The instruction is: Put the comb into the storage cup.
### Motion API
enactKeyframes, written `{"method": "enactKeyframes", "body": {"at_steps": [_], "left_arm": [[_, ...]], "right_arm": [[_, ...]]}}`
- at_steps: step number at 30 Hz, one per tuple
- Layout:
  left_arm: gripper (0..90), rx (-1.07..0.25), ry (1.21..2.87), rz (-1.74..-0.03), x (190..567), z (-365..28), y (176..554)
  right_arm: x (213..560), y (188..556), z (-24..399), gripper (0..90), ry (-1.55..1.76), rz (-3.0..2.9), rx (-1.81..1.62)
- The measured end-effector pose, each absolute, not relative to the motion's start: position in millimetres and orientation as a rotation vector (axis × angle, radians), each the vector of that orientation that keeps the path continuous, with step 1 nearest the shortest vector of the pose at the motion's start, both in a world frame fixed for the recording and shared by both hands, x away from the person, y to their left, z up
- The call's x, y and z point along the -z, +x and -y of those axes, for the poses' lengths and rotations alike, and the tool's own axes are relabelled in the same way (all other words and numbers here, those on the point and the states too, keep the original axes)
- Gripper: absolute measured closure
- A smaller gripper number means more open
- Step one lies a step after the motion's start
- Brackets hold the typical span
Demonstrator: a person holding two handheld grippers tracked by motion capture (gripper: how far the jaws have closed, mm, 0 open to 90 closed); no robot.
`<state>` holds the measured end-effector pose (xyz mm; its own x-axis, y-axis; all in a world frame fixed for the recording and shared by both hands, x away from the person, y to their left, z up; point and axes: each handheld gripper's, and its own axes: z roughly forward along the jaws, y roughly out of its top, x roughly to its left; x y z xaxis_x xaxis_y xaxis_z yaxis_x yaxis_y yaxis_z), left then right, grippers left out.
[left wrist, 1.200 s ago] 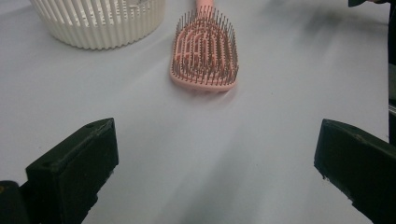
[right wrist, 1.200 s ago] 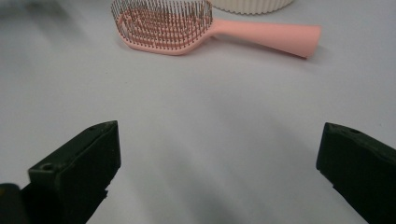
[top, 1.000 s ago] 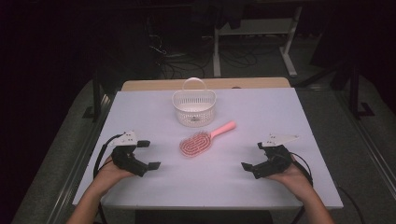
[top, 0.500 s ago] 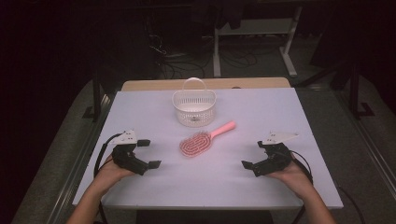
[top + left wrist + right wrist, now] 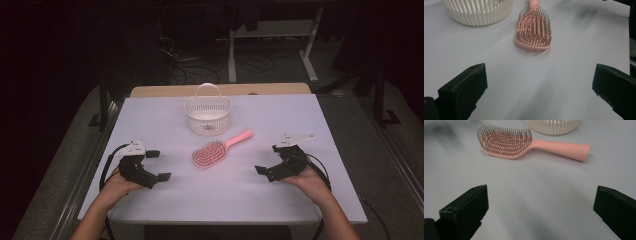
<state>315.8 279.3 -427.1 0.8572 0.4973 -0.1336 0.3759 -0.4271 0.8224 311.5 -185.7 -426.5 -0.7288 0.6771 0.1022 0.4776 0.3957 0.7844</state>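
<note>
So both claws are parked on the table [image 5: 320, 120], one on each side, and neither holds anything. The left claw [image 5: 154, 165] has its jaws spread wide with bare tabletop between them, and the right claw [image 5: 269, 160] is the same, wide apart and empty.

The thing to go for looks like the pink brush [image 5: 220, 149], lying bristles up roughly midway between the two claws. Just past it sits the white basket [image 5: 208, 115], near the handle end but not touching as far as I can tell.

The bit that matters is how the brush lies. Its long axis runs on a diagonal: the fat bristle head points toward the left claw, and the handle [image 5: 562, 148] angles away toward the right claw's side and the basket. In the left gripper view the brush [image 5: 533, 27] is dead ahead and seen end-on, head first, so that claw would meet the wide bristly part. In the right gripper view the brush [image 5: 529, 143] lies broadside, ahead and a little to the left, with the handle stretched across in front of the jaws.

My guess is the right claw is better placed. Distance looks about even, but the slim handle sits crosswise to its jaws.
</note>
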Motion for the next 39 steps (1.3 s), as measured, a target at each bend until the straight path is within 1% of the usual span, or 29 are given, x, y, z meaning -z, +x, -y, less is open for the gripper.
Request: {"method": "enactKeyframes", "body": {"at_steps": [39], "left_arm": [[0.0,-0.147,2.066,-0.632,429,-274,315]], "right_arm": [[415,362,173,0.0,1.073,-2.445,-1.151]]}}
